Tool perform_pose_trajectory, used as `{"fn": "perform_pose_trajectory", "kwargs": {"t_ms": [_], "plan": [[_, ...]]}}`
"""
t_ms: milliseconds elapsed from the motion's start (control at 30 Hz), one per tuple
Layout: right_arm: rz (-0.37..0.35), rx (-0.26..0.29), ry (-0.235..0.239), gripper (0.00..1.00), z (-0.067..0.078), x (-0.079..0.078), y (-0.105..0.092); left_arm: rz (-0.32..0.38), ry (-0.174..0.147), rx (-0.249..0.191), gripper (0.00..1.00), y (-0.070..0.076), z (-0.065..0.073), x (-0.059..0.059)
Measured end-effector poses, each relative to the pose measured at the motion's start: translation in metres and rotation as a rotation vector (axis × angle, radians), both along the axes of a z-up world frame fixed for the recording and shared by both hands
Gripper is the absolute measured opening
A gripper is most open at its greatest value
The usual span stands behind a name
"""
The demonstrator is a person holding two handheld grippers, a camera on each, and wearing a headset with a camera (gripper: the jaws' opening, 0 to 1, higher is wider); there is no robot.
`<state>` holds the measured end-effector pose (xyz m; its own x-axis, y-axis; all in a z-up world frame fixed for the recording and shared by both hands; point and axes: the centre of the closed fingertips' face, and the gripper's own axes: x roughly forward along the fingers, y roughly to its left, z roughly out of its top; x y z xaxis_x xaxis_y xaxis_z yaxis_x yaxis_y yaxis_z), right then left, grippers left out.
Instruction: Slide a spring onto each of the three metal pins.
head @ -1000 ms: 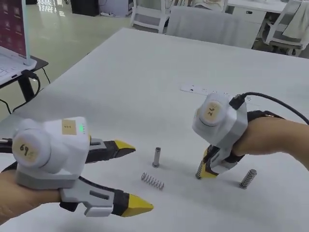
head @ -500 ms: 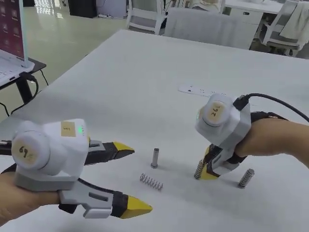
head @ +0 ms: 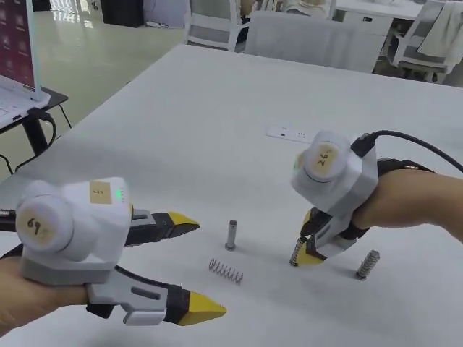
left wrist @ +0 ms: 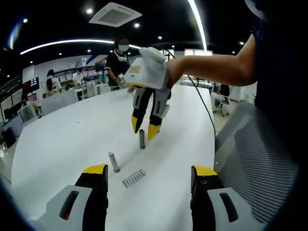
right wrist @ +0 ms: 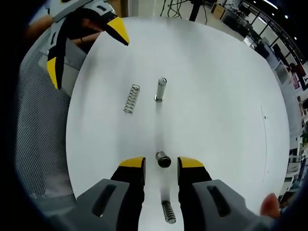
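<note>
Setting: white table (head: 217,116) under the headset, power strip (head: 289,134) lying out toward its far side, three pins in a loose row up front.
left gripper (head: 194,266) (right wrist: 84,50): low at the near left of the head view, jaws thrown wide apart, yellow tips aimed across at the pins, nothing between them.
right gripper (head: 311,249) (left wrist: 144,129): tipped nose-down right over the middle pin (head: 296,251) (right wrist: 163,159), jaws parted only a little. In its own view the pin's top sits in the gap with a sliver of table showing on either side, so it has hold of nothing.
middle pin: upright and spring-clad. In the left gripper view the right gripper's two yellow tips hang either side of its top.
bare pin (head: 231,235) (right wrist: 160,89): standing upright to the left of the middle pin in the head view, clear of both grippers, plain metal top to bottom.
loose spring (head: 225,271) (left wrist: 133,178): lying flat on the table just in front of the bare pin, close to it but not touching, roughly between the two grippers.
end pin (head: 367,264) (right wrist: 167,211): out on the right past the right gripper, spring-clad too. In the right gripper view it peeks up between the jaw bodies at the bottom.
</note>
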<state>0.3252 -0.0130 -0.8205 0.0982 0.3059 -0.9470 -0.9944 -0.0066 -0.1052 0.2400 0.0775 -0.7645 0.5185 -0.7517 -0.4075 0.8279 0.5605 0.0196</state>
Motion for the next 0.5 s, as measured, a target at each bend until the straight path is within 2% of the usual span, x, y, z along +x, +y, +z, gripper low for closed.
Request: {"fn": "perform_pose_trajectory", "kwargs": {"t_ms": [167, 333, 500], "plan": [[0.007, 0.013, -0.013, 0.25, 0.005, -0.001, 0.006, 0.001, 0.0, 0.002, 0.66, 0.0, 0.0, 0.0], [0.002, 0.049, -0.001, 0.25, 0.011, -0.007, 0.015, 0.001, 0.0, 0.006, 0.65, 0.0, -0.001, 0.0], [0.017, 0.055, 0.006, 0.25, 0.011, -0.014, 0.023, 0.004, -0.002, 0.005, 0.65, 0.001, 0.0, 0.0]]}}
